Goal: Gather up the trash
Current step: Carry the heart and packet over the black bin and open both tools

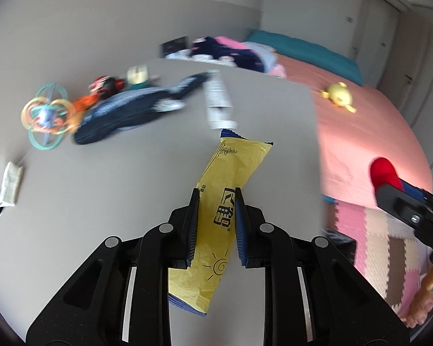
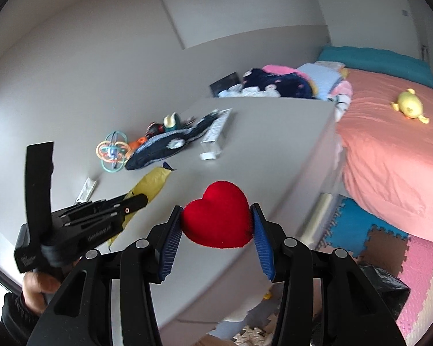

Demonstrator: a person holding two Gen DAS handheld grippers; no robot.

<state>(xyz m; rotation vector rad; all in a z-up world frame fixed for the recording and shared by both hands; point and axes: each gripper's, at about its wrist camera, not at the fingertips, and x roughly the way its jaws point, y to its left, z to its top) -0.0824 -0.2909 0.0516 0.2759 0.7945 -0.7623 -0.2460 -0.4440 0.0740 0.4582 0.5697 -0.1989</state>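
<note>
My left gripper (image 1: 217, 194) is shut on a long yellow snack wrapper (image 1: 225, 190) with dark print, held above the grey table (image 1: 115, 184). In the right wrist view that wrapper (image 2: 153, 186) hangs from the left gripper (image 2: 135, 199) at the left. Between the blue pads of my right gripper (image 2: 216, 210) sits a red plush heart (image 2: 218, 216), and the gripper is shut on it. The heart (image 1: 382, 170) also shows at the right edge of the left wrist view. A small silver wrapper (image 1: 10, 184) lies on the table's left part.
A white tube (image 1: 218, 98), a dark blue plush whale (image 1: 130, 109), a coloured ring ball (image 1: 47, 114) and small toys lie toward the table's far side. A bed with a pink sheet (image 1: 369, 132) and a yellow plush (image 1: 339, 95) stands right, with foam floor mats (image 2: 389, 248) below.
</note>
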